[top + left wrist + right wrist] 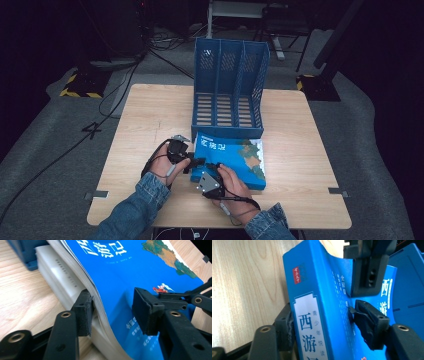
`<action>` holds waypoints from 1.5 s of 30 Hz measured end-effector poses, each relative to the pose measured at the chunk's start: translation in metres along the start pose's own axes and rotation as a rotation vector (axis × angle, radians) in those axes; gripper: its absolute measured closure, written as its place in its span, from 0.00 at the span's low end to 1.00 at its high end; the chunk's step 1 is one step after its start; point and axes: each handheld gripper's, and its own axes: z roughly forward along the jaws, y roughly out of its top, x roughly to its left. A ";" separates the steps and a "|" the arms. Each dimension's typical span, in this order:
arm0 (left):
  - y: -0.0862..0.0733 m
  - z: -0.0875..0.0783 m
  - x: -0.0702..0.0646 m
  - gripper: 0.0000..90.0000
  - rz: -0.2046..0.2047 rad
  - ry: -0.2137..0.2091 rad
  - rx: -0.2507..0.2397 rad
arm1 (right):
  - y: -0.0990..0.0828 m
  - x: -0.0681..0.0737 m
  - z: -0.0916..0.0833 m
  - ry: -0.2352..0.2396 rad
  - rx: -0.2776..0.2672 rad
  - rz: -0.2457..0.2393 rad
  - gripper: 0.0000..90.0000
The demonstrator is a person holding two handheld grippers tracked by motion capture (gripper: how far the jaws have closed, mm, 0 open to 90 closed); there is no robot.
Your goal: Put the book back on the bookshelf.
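Observation:
A thick blue book (240,155) with a painted cover lies on the wooden table (150,115), right in front of a blue three-slot file holder (230,90). Both grippers meet at the book's near left corner. In the left gripper view the book's cover (130,272) and top pages curve up between the jaws of my left gripper (113,311). One pad sits under the lifted pages and the other stands off above the cover, so this gripper (198,161) is open. My right gripper (322,322) is shut across the book's spine (317,290), and it (214,169) is at the book's corner.
The file holder's blue base (22,252) touches the book's far edge, and its wall (409,290) shows behind the book. Bare wood lies left, right and in front of the book. Cables run on the grey floor beyond the table.

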 end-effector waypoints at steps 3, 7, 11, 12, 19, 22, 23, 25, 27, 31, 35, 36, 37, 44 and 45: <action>-0.002 -0.007 0.005 0.54 0.007 0.016 -0.017 | 0.002 -0.002 -0.004 -0.006 -0.007 -0.009 0.55; -0.004 -0.023 0.011 0.50 -0.002 0.017 -0.087 | 0.003 -0.012 -0.012 0.010 -0.035 0.042 0.63; -0.007 -0.029 0.015 0.50 -0.001 0.025 -0.112 | 0.005 -0.019 -0.017 0.018 -0.044 0.064 0.64; -0.008 -0.031 0.016 0.49 -0.002 0.030 -0.120 | 0.005 -0.022 -0.018 0.026 -0.047 0.064 0.65; -0.019 -0.042 0.032 0.49 -0.002 0.126 -0.133 | 0.008 -0.045 -0.033 0.066 -0.069 0.130 0.67; -0.026 -0.044 0.040 0.49 0.000 0.166 -0.132 | 0.009 -0.056 -0.041 0.079 -0.078 0.158 0.67; -0.029 -0.045 0.043 0.48 0.005 0.187 -0.127 | 0.010 -0.058 -0.043 0.077 -0.082 0.170 0.68; -0.033 -0.045 0.048 0.48 0.017 0.221 -0.113 | 0.011 -0.066 -0.049 0.080 -0.092 0.191 0.68; -0.035 -0.046 0.051 0.47 0.035 0.243 -0.104 | 0.012 -0.072 -0.054 0.083 -0.104 0.213 0.68; -0.045 -0.047 0.059 0.45 0.066 0.269 -0.101 | 0.013 -0.081 -0.063 0.086 -0.124 0.242 0.68; -0.052 -0.050 0.066 0.43 0.099 0.311 -0.072 | 0.014 -0.093 -0.075 0.092 -0.153 0.302 0.68; -0.053 -0.051 0.066 0.43 0.105 0.323 -0.071 | 0.015 -0.096 -0.077 0.091 -0.158 0.314 0.68; -0.054 -0.052 0.067 0.42 0.113 0.334 -0.071 | 0.015 -0.099 -0.079 0.091 -0.162 0.320 0.68; -0.063 -0.051 0.073 0.39 0.127 0.351 -0.075 | 0.013 -0.118 -0.093 0.093 -0.198 0.393 0.69; -0.063 -0.051 0.073 0.39 0.127 0.351 -0.075 | 0.013 -0.118 -0.093 0.093 -0.198 0.393 0.69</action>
